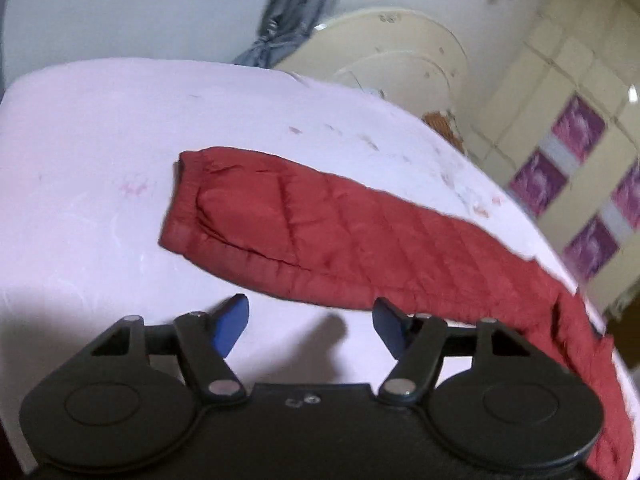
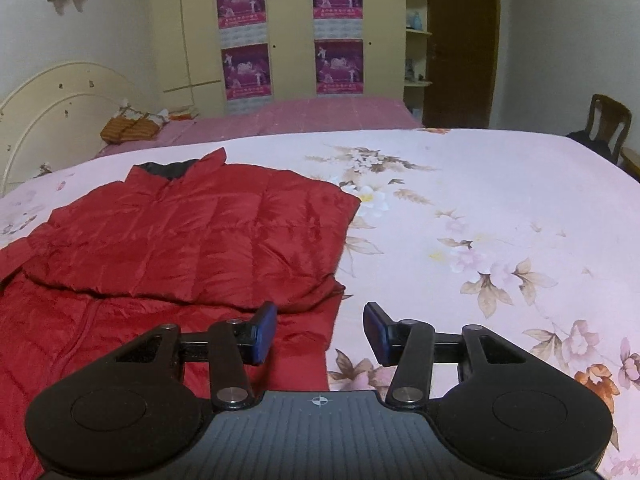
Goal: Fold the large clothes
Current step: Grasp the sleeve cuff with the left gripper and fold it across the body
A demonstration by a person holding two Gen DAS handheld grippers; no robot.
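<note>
Red quilted puffer jacket is lying on a bed with a pale pink floral bedsheet, over toward the left side as the right wrist camera sees it. One side looks folded across the body, dark collar lining pointing toward the far edge. In the left wrist view, one sleeve is stretched flat across the sheet, cuff to the left, rest of it trailing off toward the bed's right edge. That view is tilted and kinda blurry.

The left gripper hovers just short of the sleeve's near edge, blue pads spread apart with nothing between them, only sheet underneath. The right gripper sits over the jacket's near right edge, jaws apart as well and not pinching any fabric; its left pad is above red cloth, the other above sheet.

Background: cream headboard, a wardrobe with purple posters, a wooden chair on the far right.
</note>
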